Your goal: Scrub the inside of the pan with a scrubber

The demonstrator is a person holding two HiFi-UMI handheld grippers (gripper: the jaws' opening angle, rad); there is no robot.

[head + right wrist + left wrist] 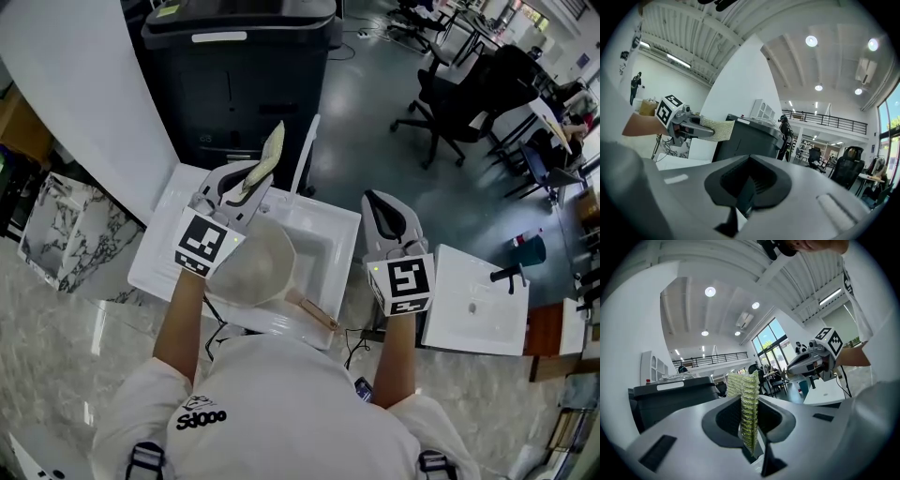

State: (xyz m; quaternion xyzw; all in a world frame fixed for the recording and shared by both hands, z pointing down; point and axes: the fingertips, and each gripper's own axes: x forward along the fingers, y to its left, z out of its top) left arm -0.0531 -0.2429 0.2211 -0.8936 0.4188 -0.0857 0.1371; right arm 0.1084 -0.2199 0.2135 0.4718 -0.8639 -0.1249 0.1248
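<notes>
A flat scrubber (pixel 267 157) is clamped upright in the left gripper (pixel 246 190), above a pale pan (pixel 258 267) lying in the white sink (pixel 328 234). The right gripper (pixel 384 204) is closed on nothing, to the right. Lettering on the shirt (pixel 281 394) cannot be read.

Open-plan office hall: swivel chairs (pixel 441 105) beyond right claw (pixel 382 202), big copier (pixel 239 84) ahead of left claw (pixel 242 187), mezzanine railing (pixel 825 123), ceiling lights (pixel 811 41).
</notes>
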